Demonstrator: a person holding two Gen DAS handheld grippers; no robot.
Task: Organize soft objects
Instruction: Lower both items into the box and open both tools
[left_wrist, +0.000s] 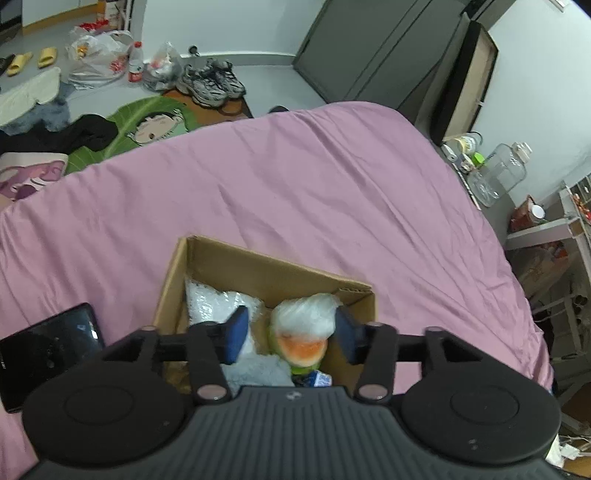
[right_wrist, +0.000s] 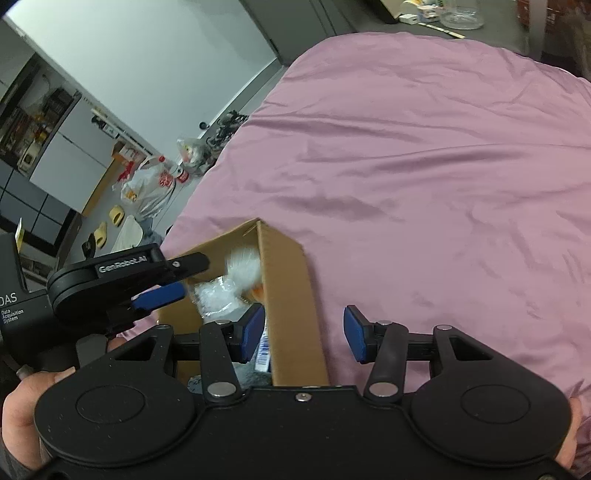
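Left gripper (left_wrist: 291, 334) hangs over the box (left_wrist: 236, 266), jaws apart around a blurred toy (left_wrist: 301, 332). Right gripper (right_wrist: 304, 332), at the box's 3 o'clock edge, gapes empty.

Pink bed (left_wrist: 332, 177) lies bare ahead of my fingers and to the right. Cardboard box (left_wrist: 258, 266) walls hem my left fingers (left_wrist: 236, 332); phone (left_wrist: 48, 347) blocks the left.

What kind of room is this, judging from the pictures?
Most likely a bedroom in a home. A bed with a pink sheet fills the view, and sneakers, slippers and clothes lie on the floor beside it.
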